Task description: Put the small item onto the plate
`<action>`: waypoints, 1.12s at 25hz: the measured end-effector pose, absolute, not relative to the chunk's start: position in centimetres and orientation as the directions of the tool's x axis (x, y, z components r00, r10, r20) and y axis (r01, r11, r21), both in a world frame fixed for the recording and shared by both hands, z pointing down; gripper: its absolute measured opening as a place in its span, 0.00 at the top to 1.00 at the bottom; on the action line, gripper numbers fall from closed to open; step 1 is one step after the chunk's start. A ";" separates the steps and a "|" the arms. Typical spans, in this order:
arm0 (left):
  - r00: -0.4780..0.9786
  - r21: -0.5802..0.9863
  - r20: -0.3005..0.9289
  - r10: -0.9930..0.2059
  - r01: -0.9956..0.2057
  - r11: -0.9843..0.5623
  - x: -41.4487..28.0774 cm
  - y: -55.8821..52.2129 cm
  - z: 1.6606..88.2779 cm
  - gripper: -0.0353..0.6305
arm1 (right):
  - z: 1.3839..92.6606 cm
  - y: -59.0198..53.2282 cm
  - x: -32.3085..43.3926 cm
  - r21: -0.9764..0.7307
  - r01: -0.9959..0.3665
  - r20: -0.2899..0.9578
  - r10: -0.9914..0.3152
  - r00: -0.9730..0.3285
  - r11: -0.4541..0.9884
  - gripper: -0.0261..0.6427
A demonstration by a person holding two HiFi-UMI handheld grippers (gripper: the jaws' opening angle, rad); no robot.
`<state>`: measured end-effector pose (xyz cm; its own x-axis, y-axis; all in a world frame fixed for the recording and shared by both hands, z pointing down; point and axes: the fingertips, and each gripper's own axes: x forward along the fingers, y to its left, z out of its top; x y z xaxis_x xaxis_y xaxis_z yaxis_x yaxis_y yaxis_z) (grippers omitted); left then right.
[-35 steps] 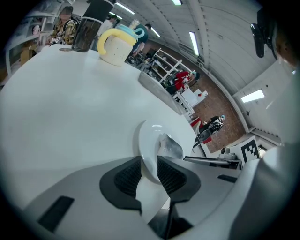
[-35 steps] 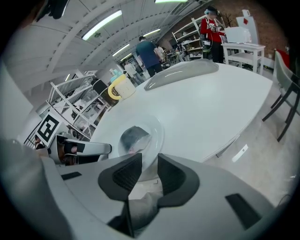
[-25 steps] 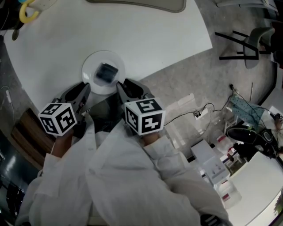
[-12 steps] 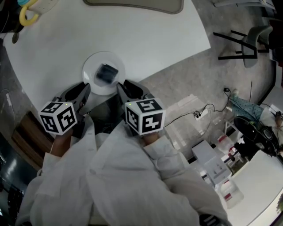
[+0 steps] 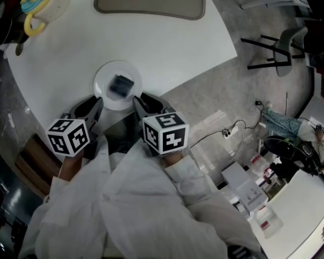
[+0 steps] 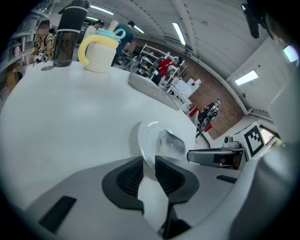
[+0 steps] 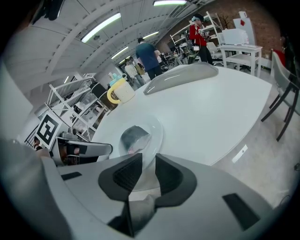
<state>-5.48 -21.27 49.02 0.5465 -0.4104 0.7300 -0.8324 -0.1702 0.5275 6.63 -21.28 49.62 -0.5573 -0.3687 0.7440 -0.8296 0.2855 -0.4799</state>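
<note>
A white plate (image 5: pixel 104 76) stands near the white table's front edge, with the small item, a dark translucent packet (image 5: pixel 121 85), lying in its middle. My left gripper (image 5: pixel 96 103) is at the plate's near-left rim and my right gripper (image 5: pixel 140 101) at its near-right rim. In the left gripper view the plate (image 6: pixel 145 136) runs into the narrow gap of the left gripper (image 6: pixel 149 161), with the packet (image 6: pixel 171 143) just beyond. In the right gripper view the plate (image 7: pixel 157 131) likewise enters the right gripper (image 7: pixel 149 160), behind which lies the packet (image 7: pixel 135 138). Both look shut on the rim.
A cream mug with a yellow handle (image 5: pixel 35 10) and a dark tumbler (image 6: pixel 68 35) stand at the table's far left. A grey tray (image 5: pixel 152 6) lies at the far edge. Right of the table are floor cables, boxes (image 5: pixel 243 187) and a chair (image 5: pixel 281 48).
The plate, the packet and both grippers keep their places on the table; only the head view has drifted slightly.
</note>
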 end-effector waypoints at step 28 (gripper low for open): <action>0.559 0.530 0.656 -0.507 -0.820 -0.218 -7.7 -20.6 49.7 0.83 | 50.4 -20.9 4.5 -0.414 -0.849 0.727 -0.442 -0.526 0.329 0.82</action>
